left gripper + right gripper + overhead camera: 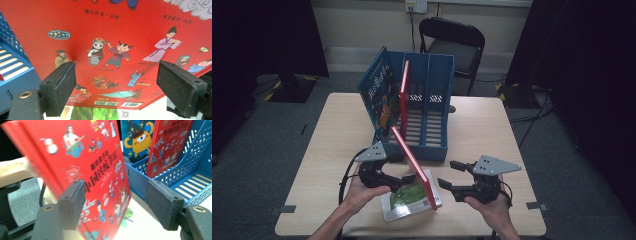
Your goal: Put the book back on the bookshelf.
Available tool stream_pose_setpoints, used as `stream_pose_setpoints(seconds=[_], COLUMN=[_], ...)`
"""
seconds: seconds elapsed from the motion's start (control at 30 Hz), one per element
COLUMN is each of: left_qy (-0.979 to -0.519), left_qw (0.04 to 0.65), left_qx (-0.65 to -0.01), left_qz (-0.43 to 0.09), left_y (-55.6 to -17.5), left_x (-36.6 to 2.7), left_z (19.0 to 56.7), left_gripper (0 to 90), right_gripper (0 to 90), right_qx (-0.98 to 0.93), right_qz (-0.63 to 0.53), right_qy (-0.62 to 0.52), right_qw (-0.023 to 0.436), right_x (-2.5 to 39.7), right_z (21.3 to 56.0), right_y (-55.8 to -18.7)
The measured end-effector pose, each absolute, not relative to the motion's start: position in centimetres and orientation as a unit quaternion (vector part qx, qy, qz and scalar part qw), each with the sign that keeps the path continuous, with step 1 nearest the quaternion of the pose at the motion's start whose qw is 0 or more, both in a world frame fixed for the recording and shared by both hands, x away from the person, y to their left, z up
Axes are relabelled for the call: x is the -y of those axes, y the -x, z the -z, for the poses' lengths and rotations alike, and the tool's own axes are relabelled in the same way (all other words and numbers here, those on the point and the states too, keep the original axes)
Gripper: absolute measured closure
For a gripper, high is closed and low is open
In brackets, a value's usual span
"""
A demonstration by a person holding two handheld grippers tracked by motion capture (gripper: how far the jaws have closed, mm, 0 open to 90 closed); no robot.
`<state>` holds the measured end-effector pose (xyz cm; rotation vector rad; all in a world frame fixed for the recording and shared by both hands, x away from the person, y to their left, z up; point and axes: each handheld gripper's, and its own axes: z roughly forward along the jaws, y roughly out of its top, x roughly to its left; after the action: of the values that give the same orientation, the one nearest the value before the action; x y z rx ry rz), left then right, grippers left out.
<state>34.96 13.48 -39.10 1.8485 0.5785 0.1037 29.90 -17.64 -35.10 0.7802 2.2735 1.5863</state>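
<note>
At the desk's [482, 130] near left, the left gripper [404, 179] sits low beside the red book [412, 160]. Its fingers [58, 87] are spread wide and clamp nothing. The back cover leans toward them, likely so the gripper props the book from that side rather than pinching it; actual contact can't be confirmed.

The red book stands tilted on its lower edge, top toward the rack [432, 140], bottom over the green book [404, 200] lying flat on the desk. It is probably angled like this to line it up with a rack slot.

Look of the red book: thin hardcover with a glossy bright red cover. The left gripper view has its back [112, 32], with small cartoon figures in old-style robes, short captions, and a barcode and QR code at the bottom edge. The right gripper view has its front [100, 170], with a large title in dark characters and more tiny figures; its near edge is blurred.

Right of the book, the right gripper [446, 173] hangs just beside it, apart from it. Its fingers [72, 205] are also wide and hold nothing, likely ready to take the front cover.

Behind, the blue rack holds a blue book [379, 90] leaning in its left slot and a second red book [404, 95] upright beside it. The right slots look free, so one of those is probably the target.
</note>
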Motion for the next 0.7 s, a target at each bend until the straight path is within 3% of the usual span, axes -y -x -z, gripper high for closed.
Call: stream_pose_setpoints(seconds=[0.33, 0.7], left_qy=[-0.787, -0.784], left_qw=[0.564, 0.566], left_qx=[-0.247, -0.253], left_qz=[-0.044, -0.043], left_y=[-35.0, -35.1], left_x=[-13.4, -13.3], left_z=[39.2, 39.2], left_gripper=[15.8, 16.1], right_gripper=[29.0, 29.0], right_qx=[-0.787, -0.805], right_qz=[-0.558, -0.546], right_qy=[-0.234, -0.212], right_qw=[0.117, 0.095], right_x=[17.0, 14.1], right_z=[34.4, 35.8], right_y=[-27.4, -28.0])
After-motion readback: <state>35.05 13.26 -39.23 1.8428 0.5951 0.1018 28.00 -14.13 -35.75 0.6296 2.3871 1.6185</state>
